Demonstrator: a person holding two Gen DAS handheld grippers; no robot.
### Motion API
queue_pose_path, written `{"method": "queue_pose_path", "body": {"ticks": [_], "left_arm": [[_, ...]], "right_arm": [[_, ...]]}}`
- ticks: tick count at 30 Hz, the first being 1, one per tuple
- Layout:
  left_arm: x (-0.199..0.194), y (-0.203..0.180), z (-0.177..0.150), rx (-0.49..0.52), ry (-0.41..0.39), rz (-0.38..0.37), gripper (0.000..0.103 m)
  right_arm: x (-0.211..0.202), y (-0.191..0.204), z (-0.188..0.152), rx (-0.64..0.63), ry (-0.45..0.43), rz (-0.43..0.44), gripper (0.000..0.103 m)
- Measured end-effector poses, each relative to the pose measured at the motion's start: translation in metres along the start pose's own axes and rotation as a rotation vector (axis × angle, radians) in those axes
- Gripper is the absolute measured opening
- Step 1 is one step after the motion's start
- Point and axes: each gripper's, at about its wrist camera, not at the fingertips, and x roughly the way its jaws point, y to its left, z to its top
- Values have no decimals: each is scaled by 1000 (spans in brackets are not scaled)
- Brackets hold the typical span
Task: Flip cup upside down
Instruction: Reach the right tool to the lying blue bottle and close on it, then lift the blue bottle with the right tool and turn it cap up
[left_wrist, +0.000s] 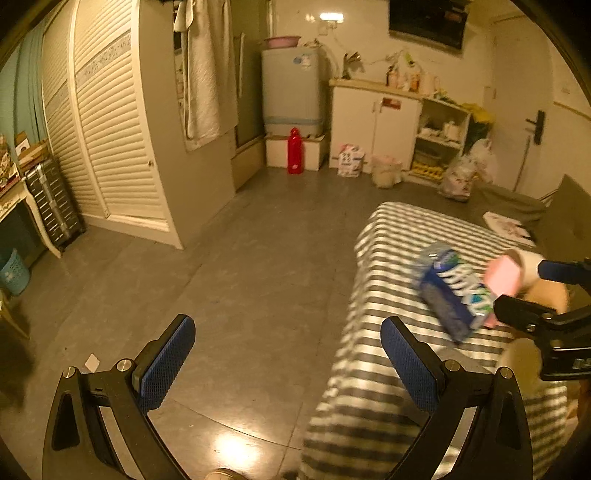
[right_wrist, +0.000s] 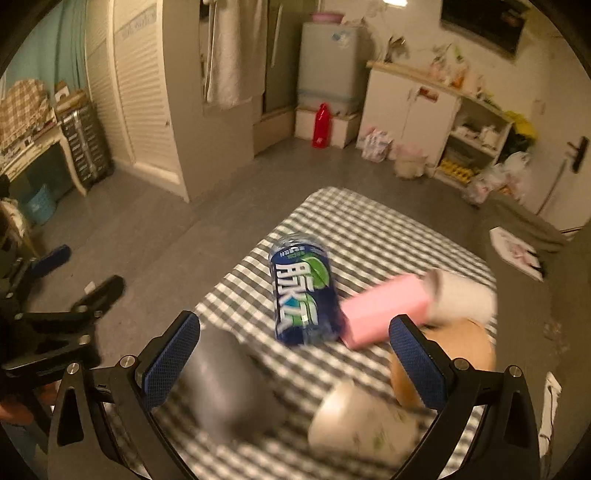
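Note:
A pale cup (right_wrist: 360, 421) with a faint leaf print shows blurred in the right wrist view, low between my right fingers, on the checked tablecloth (right_wrist: 388, 236). I cannot tell which way up it stands. My right gripper (right_wrist: 295, 358) is open and empty above it. A dark grey blurred object (right_wrist: 229, 387) lies beside the cup, near the left finger. My left gripper (left_wrist: 288, 365) is open and empty, over the floor left of the table. The right gripper (left_wrist: 535, 295) also shows at the right edge of the left wrist view.
On the table lie a blue drink can (right_wrist: 303, 295), a pink box (right_wrist: 384, 312), a white roll (right_wrist: 461, 299) and a round tan object (right_wrist: 461, 354). A grey floor (left_wrist: 240, 258) surrounds the table. A louvred wardrobe (left_wrist: 110, 122), cabinets (left_wrist: 373, 125) and a red bottle (left_wrist: 294, 151) stand far off.

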Motion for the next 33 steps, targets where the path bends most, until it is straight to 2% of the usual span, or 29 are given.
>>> {"method": "queue_pose_path", "body": {"ticks": [7,12,17,18,19,20,25,33], "left_arm": [[37,5,2,-11,41,22,103],[49,3,2,-16,68,17,103],[49,5,2,-11,71,9,103],[48,4,2,-12,70,8,103],[45,4,3,-13,68,7,103],[42,5,3,-14,64,5,103],[20,3,11,-8,30,0,103],[-45,-7,22,-7,-57,-51,103]], "right_arm": [[78,-2,19,-38,120,7,102],[110,-8,20,-32,199,23,97],[123,-7,20,-19,243,48,87],[126,-6,19,-22,257,46,80],[128,-5,18,-27,262,34,69],[129,-5,17,-29,264,26,64],[104,-13,19,30,213,38,64],[-17,-4,30,41,34,38,63]]}}
